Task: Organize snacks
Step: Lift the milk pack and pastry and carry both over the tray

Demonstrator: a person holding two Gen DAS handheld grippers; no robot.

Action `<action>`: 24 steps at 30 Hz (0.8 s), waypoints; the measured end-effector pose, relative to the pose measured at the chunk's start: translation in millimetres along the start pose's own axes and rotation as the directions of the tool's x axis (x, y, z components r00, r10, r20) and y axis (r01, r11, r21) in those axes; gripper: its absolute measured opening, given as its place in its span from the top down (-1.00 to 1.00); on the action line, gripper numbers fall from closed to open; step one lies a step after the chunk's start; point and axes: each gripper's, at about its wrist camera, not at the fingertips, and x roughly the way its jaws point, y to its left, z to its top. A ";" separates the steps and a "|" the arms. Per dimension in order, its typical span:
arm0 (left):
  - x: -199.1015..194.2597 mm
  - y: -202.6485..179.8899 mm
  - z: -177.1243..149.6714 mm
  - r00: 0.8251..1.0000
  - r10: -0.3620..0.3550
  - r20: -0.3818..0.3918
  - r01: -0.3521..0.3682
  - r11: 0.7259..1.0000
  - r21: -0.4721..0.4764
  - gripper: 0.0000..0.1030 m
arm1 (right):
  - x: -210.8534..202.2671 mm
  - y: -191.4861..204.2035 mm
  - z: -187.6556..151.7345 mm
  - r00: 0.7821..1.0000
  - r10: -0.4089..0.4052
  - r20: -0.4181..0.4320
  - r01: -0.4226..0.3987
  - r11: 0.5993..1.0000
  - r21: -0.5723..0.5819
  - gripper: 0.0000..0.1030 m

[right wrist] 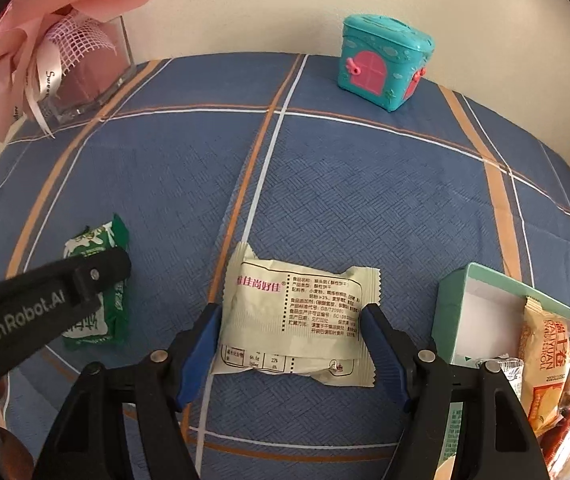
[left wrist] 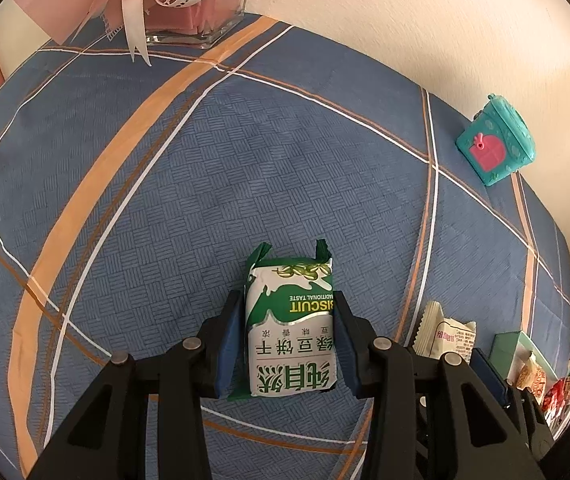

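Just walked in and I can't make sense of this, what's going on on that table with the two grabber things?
A person is sorting snacks with a handheld gripper in each hand. The left gripper has its fingers on either side of a green biscuit packet lying on the blue tablecloth. The right gripper straddles a cream packet the same way. Neither looks lifted yet. A mint-green box at the right already holds a few snacks.
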 end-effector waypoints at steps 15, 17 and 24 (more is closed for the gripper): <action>-27.2 -1.3 -2.8 1.000 0.003 0.026 -0.003 1.000 -0.010 0.18 | -33.4 -9.6 -3.7 0.998 0.068 0.007 -0.068 0.997 0.036 -0.06; -36.2 -2.0 -5.6 0.999 0.001 0.034 -0.001 1.000 -0.008 0.18 | -46.5 -11.8 -6.0 0.997 0.074 0.016 -0.074 0.997 0.037 -0.06; -80.1 -15.4 -18.1 0.997 -0.016 0.073 0.014 1.000 0.024 0.18 | -98.4 -32.2 -12.3 0.996 0.077 0.052 -0.081 0.993 0.082 -0.06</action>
